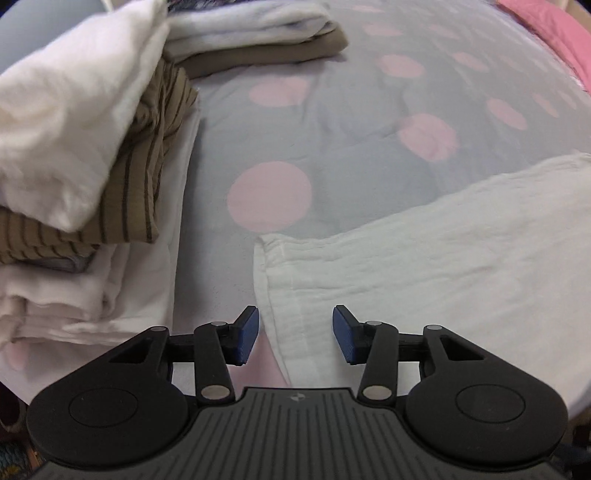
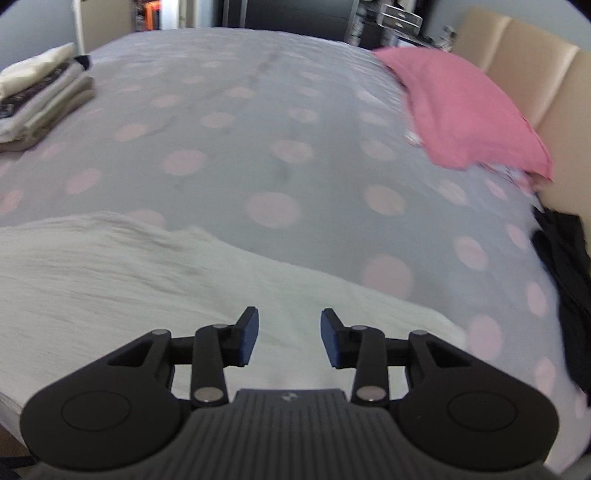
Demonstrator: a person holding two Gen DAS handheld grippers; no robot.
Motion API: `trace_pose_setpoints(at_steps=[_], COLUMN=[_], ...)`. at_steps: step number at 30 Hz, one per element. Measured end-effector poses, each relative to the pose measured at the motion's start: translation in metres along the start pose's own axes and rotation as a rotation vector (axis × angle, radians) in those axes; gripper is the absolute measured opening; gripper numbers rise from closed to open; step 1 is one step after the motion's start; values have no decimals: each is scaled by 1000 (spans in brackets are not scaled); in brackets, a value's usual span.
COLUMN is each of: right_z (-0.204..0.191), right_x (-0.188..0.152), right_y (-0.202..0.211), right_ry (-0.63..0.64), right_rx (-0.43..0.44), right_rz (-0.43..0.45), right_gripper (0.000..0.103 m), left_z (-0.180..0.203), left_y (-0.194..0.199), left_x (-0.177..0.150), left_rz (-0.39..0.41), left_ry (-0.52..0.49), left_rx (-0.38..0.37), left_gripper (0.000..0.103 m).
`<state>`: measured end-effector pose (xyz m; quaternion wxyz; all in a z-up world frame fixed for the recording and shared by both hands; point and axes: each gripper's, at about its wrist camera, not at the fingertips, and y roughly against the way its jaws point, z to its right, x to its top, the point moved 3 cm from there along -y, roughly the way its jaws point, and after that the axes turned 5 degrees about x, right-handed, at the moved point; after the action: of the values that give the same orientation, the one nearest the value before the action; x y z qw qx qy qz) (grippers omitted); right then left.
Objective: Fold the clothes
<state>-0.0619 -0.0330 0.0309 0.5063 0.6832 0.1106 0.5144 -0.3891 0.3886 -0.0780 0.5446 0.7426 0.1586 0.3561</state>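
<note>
Left wrist view: a white cloth [image 1: 424,258] is seen spread flat on the dotted bedspread [image 1: 332,122], its hemmed corner lying just ahead of the left gripper [image 1: 295,334].
Left jaws: held wide apart, nothing between them; the hemmed edge runs down between the two pads.
Right wrist view: the same white cloth [image 2: 129,280] is seen under and ahead of the right gripper [image 2: 288,336], with its far edge rumpled.
Right jaws: held wide apart, empty, above the cloth.
Other laundry: a loose heap of white and striped brown pieces [image 1: 92,147] sits to the left, and a neat folded stack [image 1: 258,33] lies farther back on the bed.
Handling: the cloth is judged light, limp and slightly crinkled; it is likely to sag and drag on the bedspread when lifted, and a single layer may slip from a shallow pinch.
Where to grip: the stitched hem at the near corner is judged the firmest hold for the left side, and the matching near edge or corner for the right.
Stage: whether the cloth is already folded once cannot be told.
</note>
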Motion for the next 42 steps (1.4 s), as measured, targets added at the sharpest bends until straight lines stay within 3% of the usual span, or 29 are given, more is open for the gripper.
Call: trace_pose_setpoints(at_steps=[1,4,10,13,18,21,23,25,27,30,34,37,39,41,42], right_z=[-8,-28,-51,-56,-71,-76,-76,-73,-71,-71,-79,-85,-86,-86,-85], right_x=[4,12,18,23,30,29,27,24,24,24,23,23,23,23,23], right_y=[-3,-16,-46,-47,-47,-46,-46,-46,-46,-46,-46,-46,-46,-46,-47], right_ry=[-23,-112,-152,-147,-116,-90,-91,-104,-117,-114,-78,-49,-38,-37,-39], right_rx=[26,96,66,42,74,85,85,77,72,73,85,92,94,90,88], right_rz=[21,87,13,-3,3,1,-5,-12,-14,-11,-9,-8,-7,-8,-9], right_gripper=[41,41,41,41,41,41,41,42,42,42,42,42,42,42,42], left_z=[-3,-2,26,50,63,69,73,77,67,47,29,21,18,16,14], left_y=[-2,7,43,54,50,47,44,42,51,51,26,0,-4,-5,-6], left_x=[0,-1,-9,-14,-20,-22,-24,-26,-21,-9,2,5,7,8,8], left_rz=[5,61,219,243,207,181,164,147,195,217,173,106,103,110,113], left_ry=[10,-2,-77,-132,-147,-153,-156,-160,-139,-73,-49,-56,-45,-30,-23], left_rx=[-6,-31,-169,-261,-292,-305,-313,-321,-296,-209,-47,37,46,43,42], left_gripper=[18,5,3,3,3,7,18,47,57,57,54,53,51,41,23])
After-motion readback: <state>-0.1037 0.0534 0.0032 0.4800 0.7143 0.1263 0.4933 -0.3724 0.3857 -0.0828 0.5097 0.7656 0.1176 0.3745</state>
